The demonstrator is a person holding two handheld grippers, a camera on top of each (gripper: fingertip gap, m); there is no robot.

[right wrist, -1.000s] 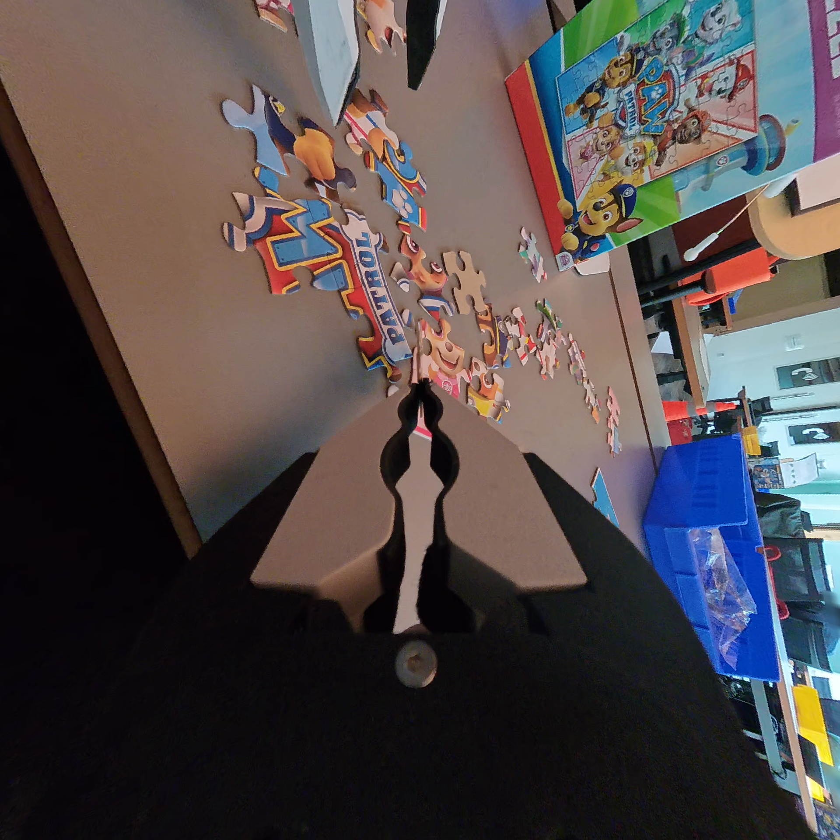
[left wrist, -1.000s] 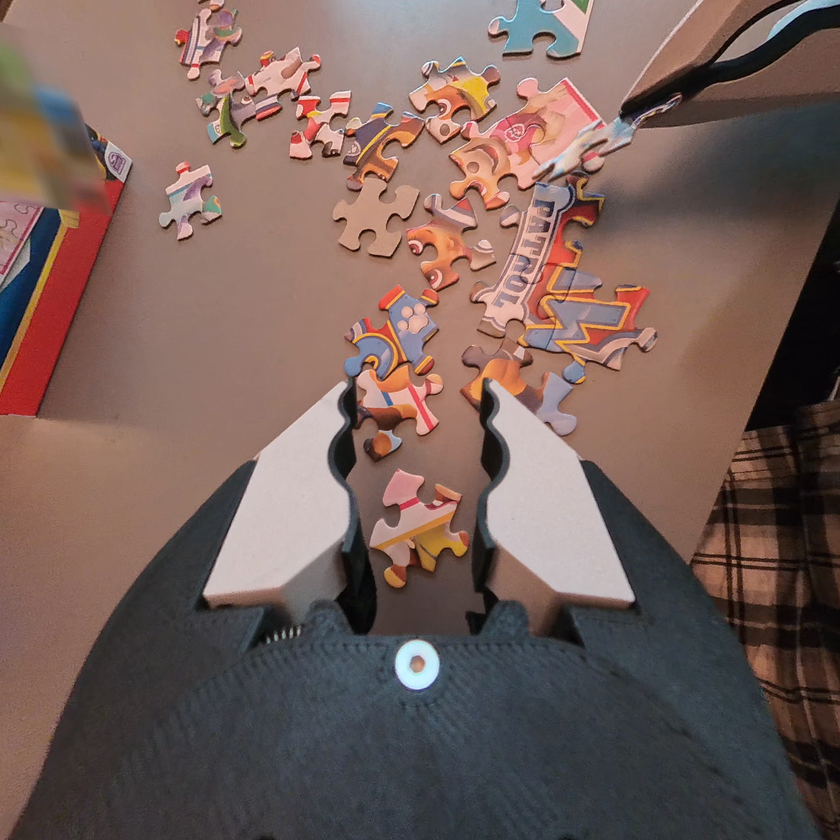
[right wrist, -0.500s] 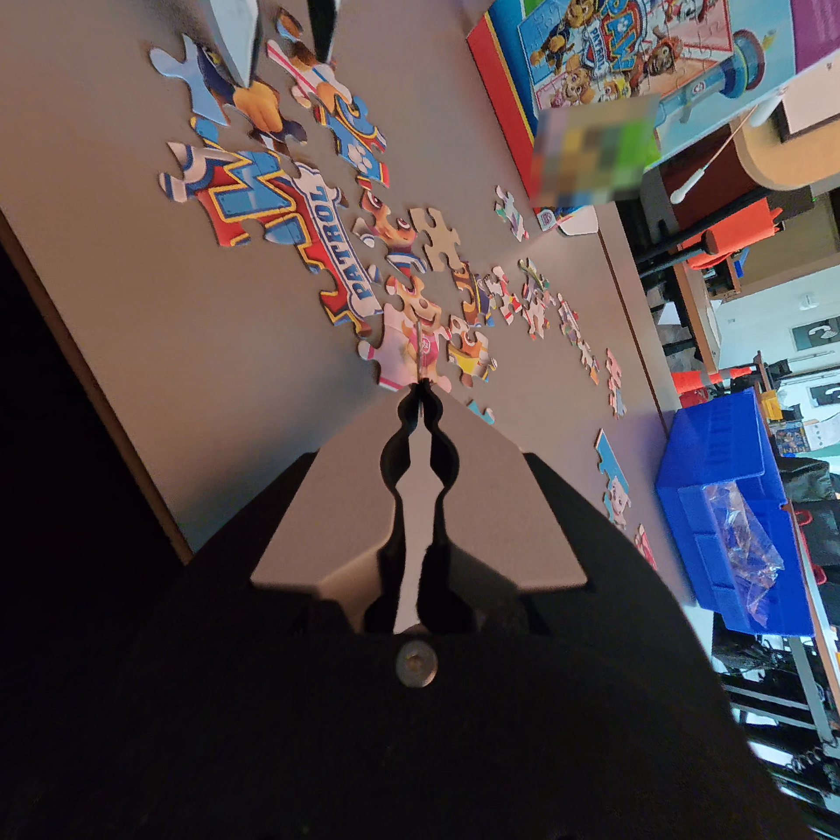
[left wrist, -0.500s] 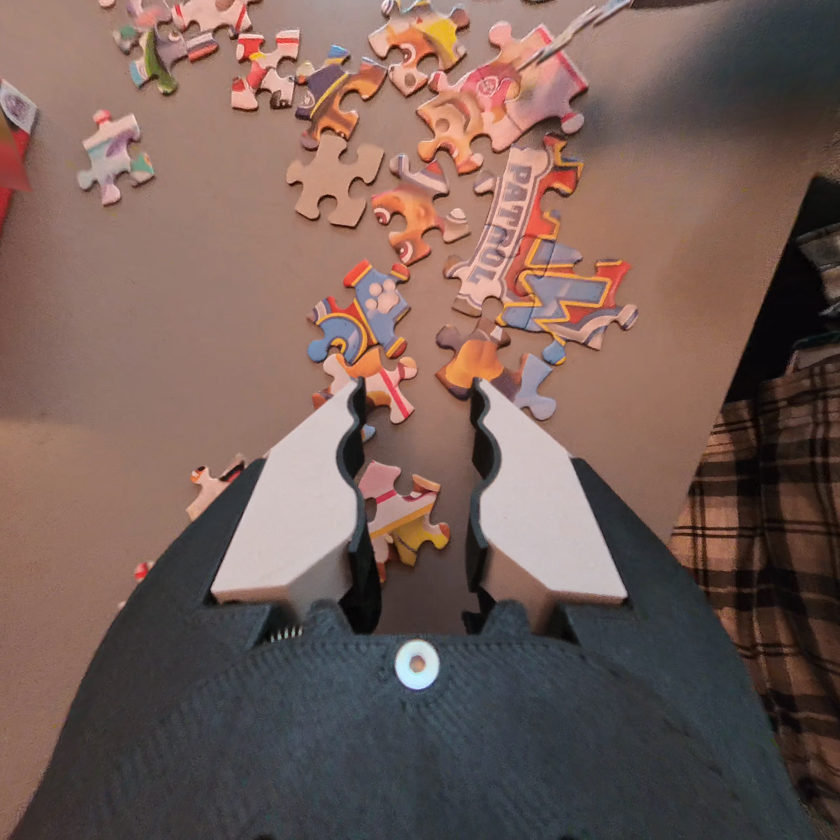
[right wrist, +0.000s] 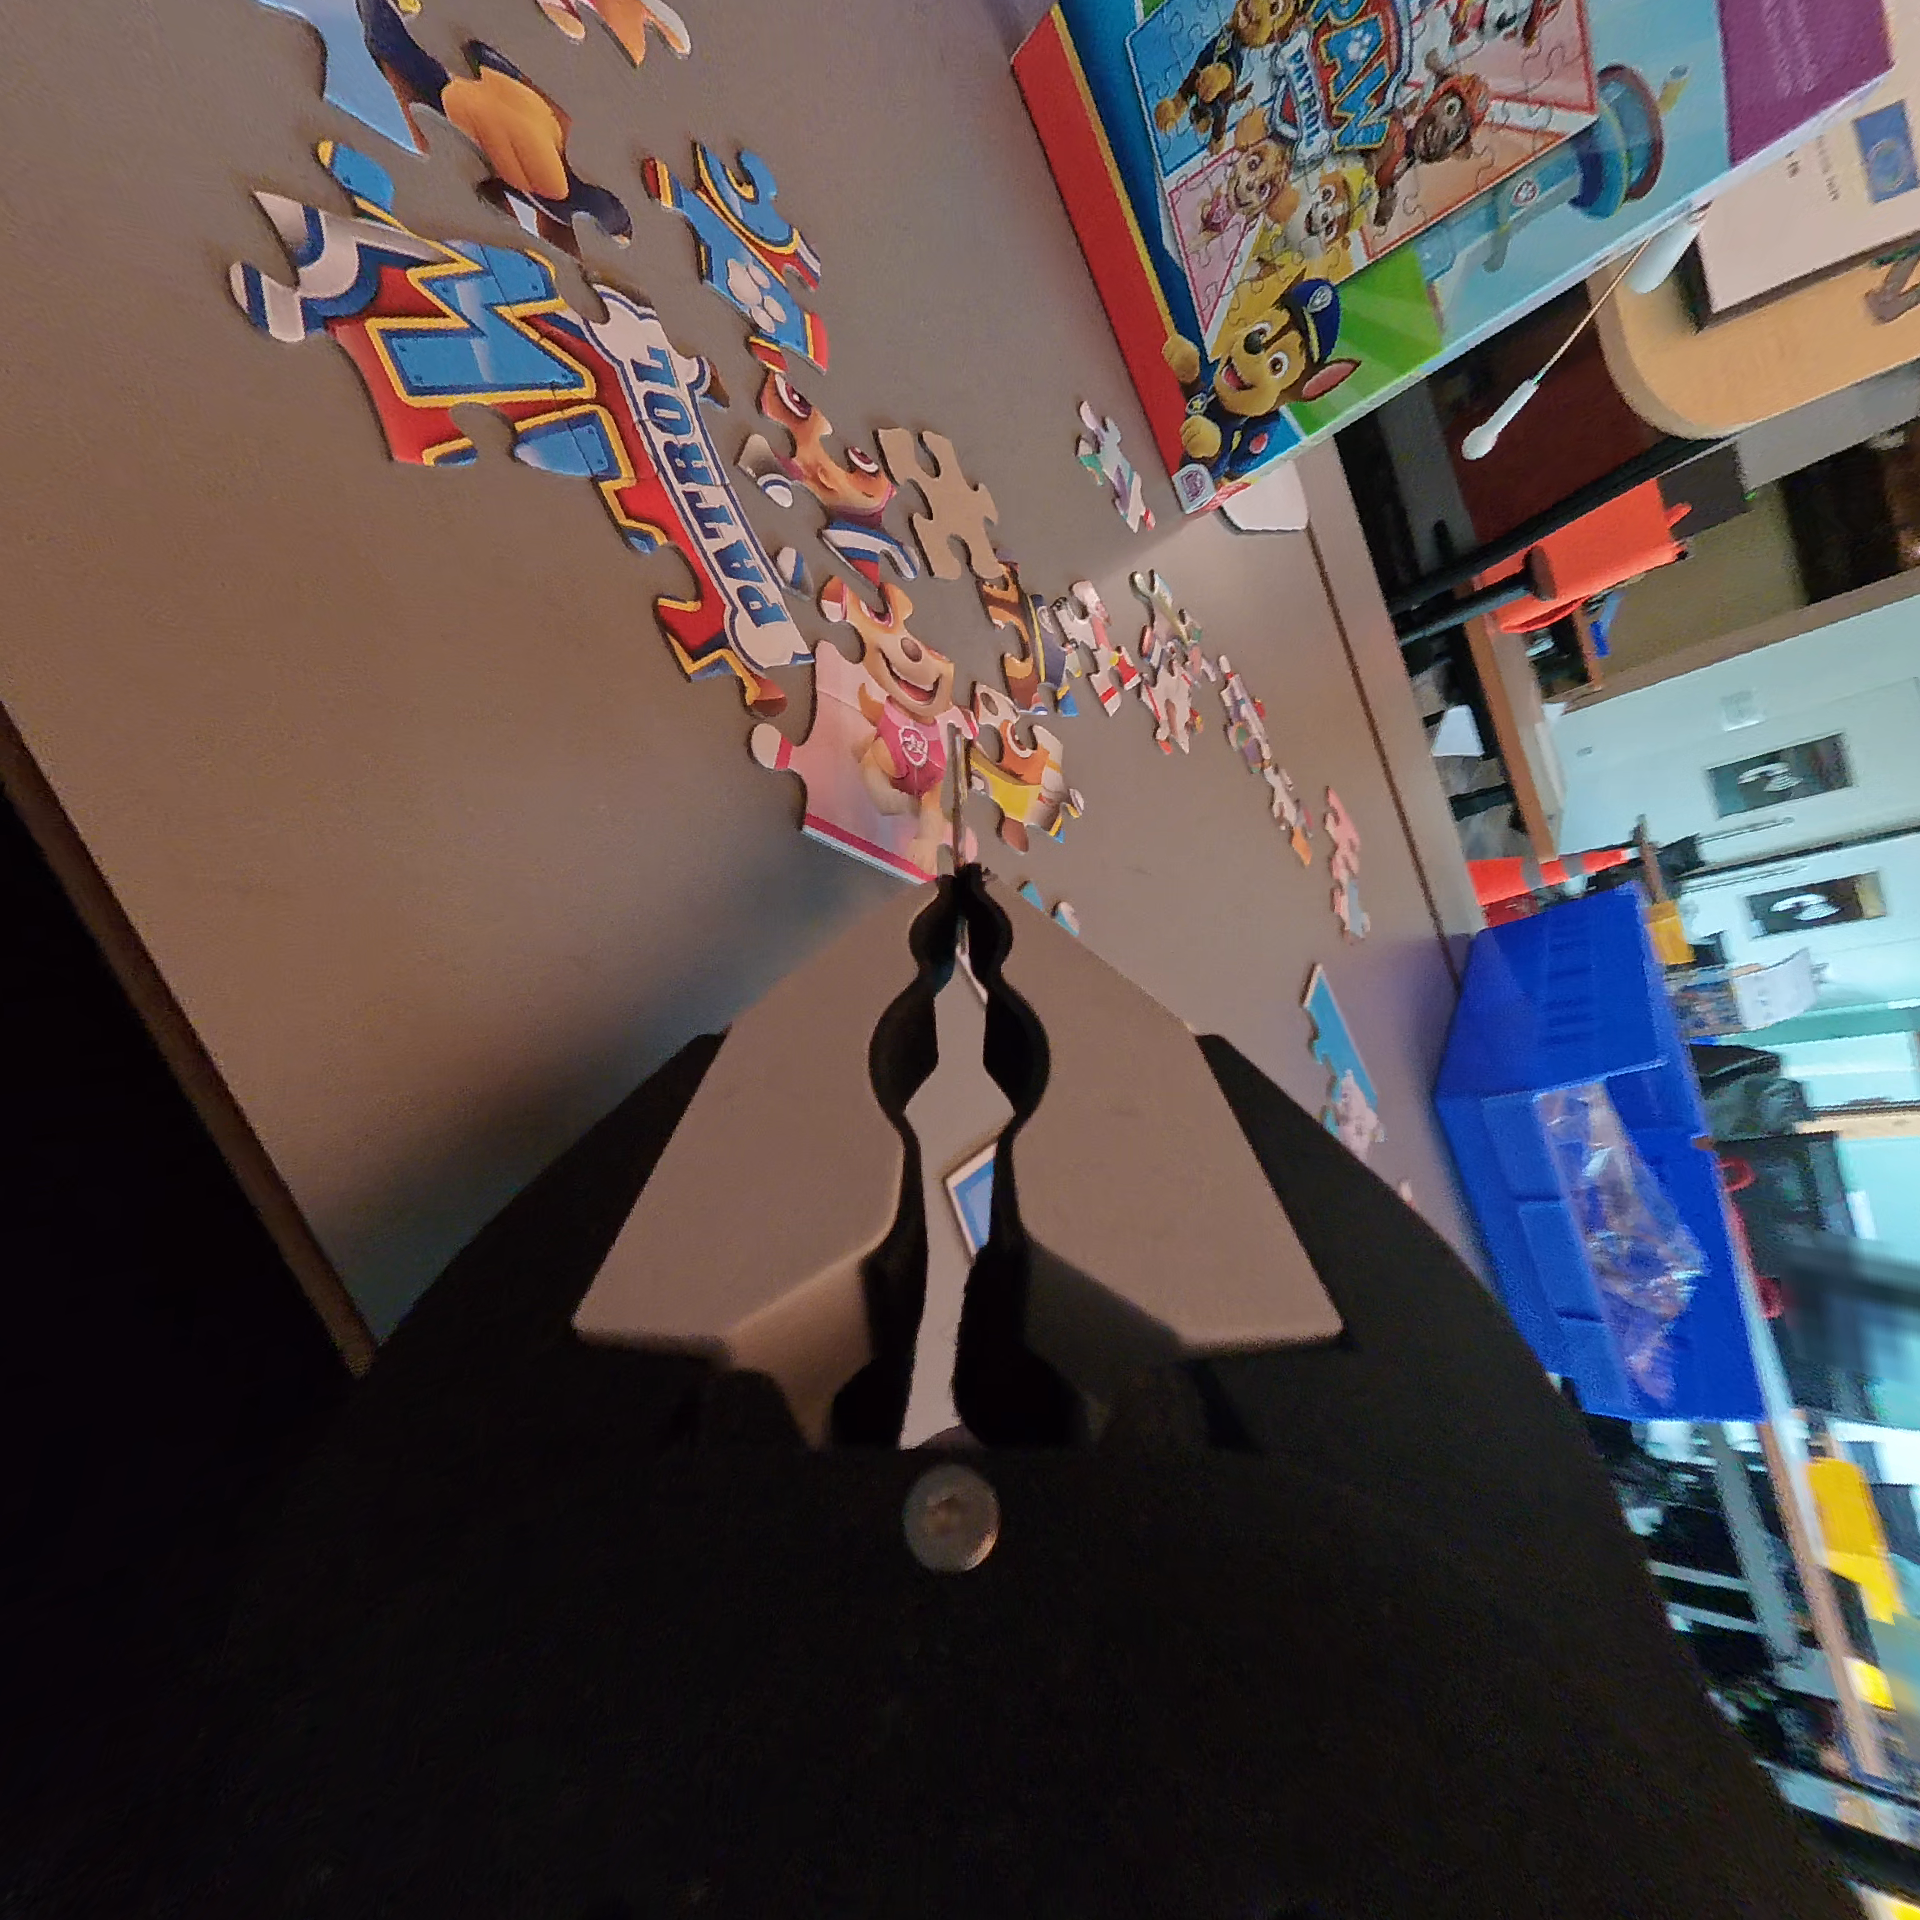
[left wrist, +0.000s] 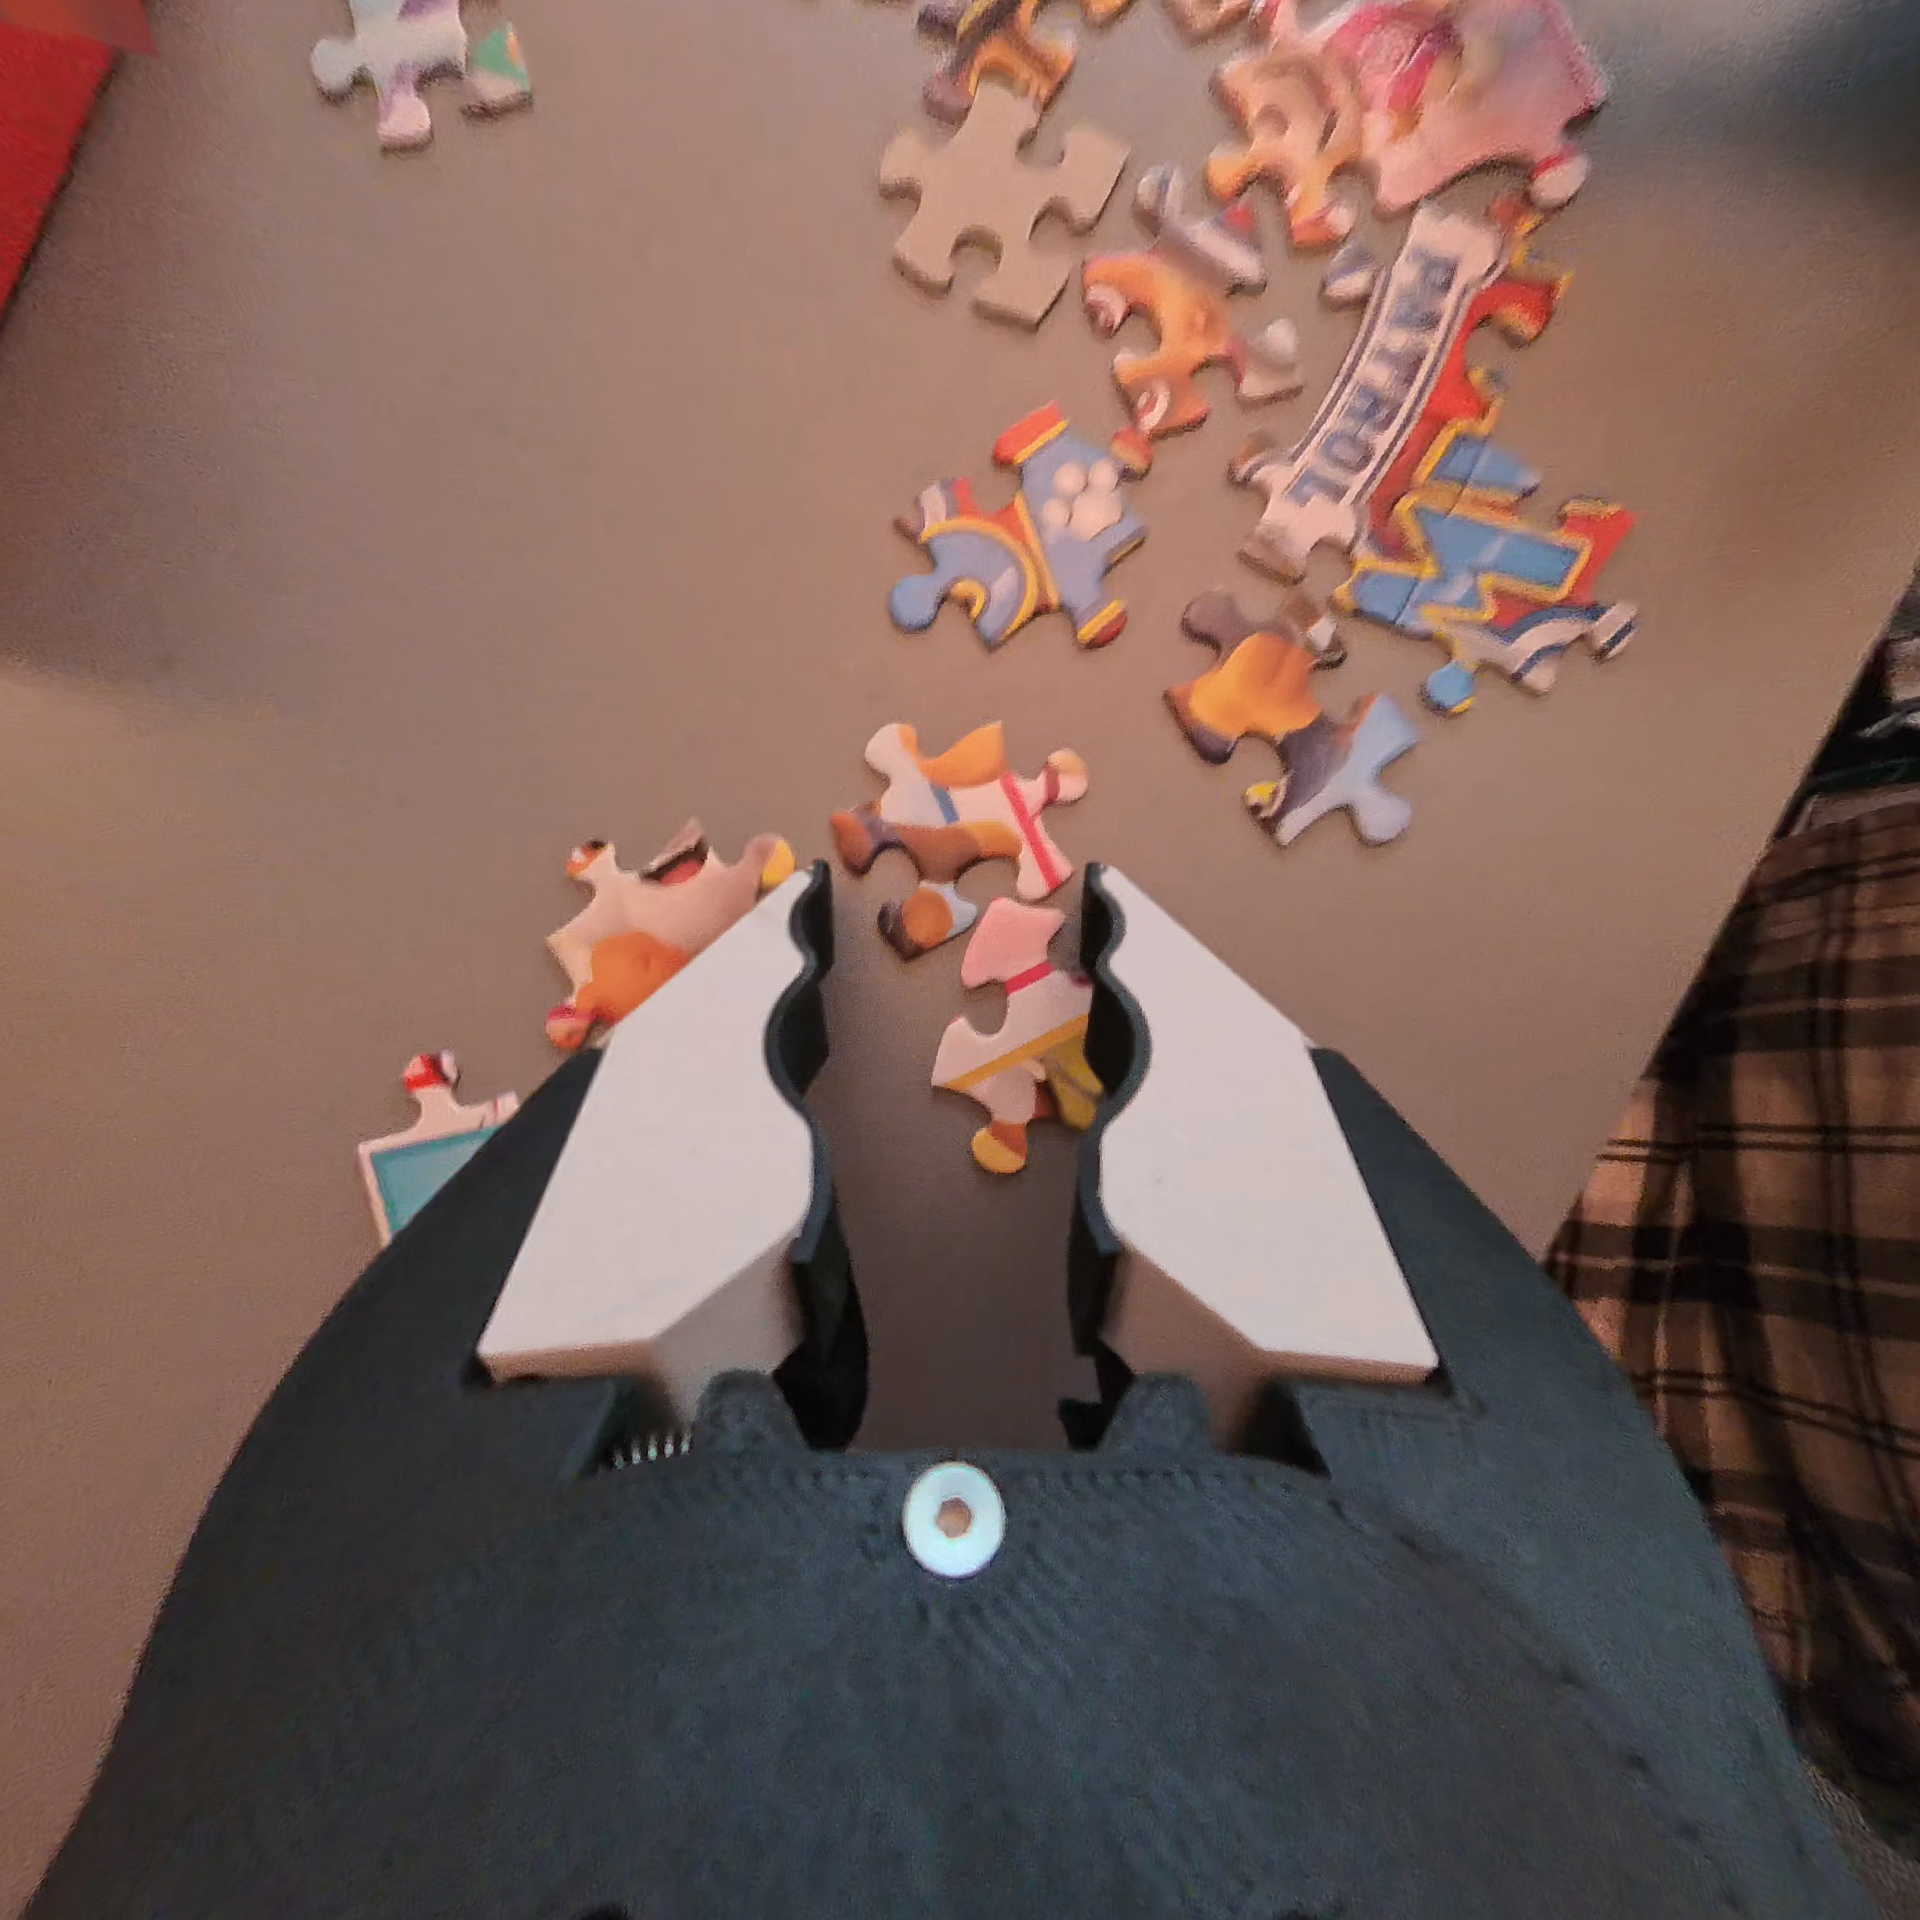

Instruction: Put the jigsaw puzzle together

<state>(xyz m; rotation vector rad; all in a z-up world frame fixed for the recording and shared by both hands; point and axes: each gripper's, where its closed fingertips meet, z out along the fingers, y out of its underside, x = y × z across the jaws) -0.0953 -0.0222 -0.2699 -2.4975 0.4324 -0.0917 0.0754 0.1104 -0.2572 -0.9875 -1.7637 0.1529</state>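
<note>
left claw [left wrist: 956, 883] gapes wide over the table [left wrist: 416, 468], holding nothing; one white-and-yellow piece [left wrist: 1013, 1049] lies between its fingers. right claw [right wrist: 961, 881] is pinched on a thin piece [right wrist: 954, 800] seen edge-on, probably a puzzle piece. joined banner section [right wrist: 540, 384], apparently three pieces. only the right view shows the puzzle box [right wrist: 1403, 187], beyond the banner section, and one blue bin [right wrist: 1590, 1164].

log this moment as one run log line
left gripper: open, above loose pieces | right gripper: shut on piece | table: puzzle unfinished
</note>
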